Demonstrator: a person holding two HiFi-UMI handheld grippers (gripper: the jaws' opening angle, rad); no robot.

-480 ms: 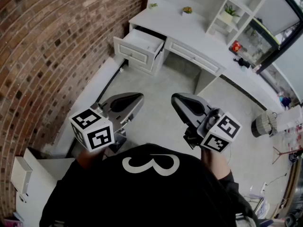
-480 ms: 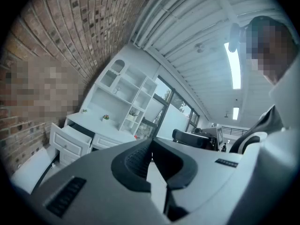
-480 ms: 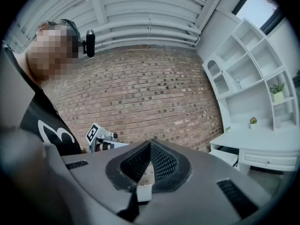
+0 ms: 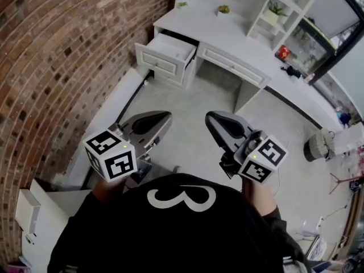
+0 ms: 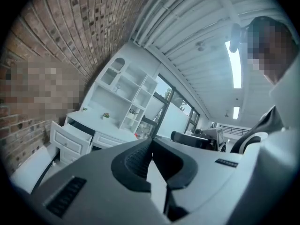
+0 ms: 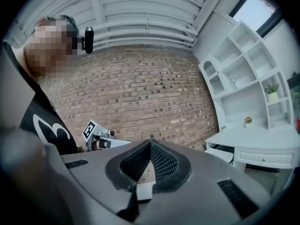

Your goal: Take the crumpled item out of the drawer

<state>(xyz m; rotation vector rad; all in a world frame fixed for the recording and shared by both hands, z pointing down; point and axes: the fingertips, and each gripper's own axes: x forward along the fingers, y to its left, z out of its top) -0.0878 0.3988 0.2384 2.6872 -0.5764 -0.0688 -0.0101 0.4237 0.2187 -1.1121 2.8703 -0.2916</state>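
Note:
A white desk [image 4: 227, 33] stands across the floor by the brick wall, with its left drawer [image 4: 168, 51] pulled open. From here the drawer's inside looks pale, and no crumpled item shows in it. I hold my left gripper [image 4: 166, 117] and right gripper [image 4: 210, 118] level in front of me, well short of the desk. Both are shut with nothing between the jaws. In the left gripper view the shut tips [image 5: 151, 142] point toward the open drawer [image 5: 70, 136]. The right gripper [image 6: 150, 142] faces the brick wall, with the desk [image 6: 255, 137] at the right edge.
The brick wall [image 4: 62, 56] runs along the left. White shelves [image 4: 267, 4] with small potted plants [image 4: 224, 9] stand over the desk. A closed drawer [image 4: 230, 64] lies right of the open one. A pale basket [image 4: 317, 148] stands on the floor at the right, and a white cabinet [image 4: 28, 209] at lower left.

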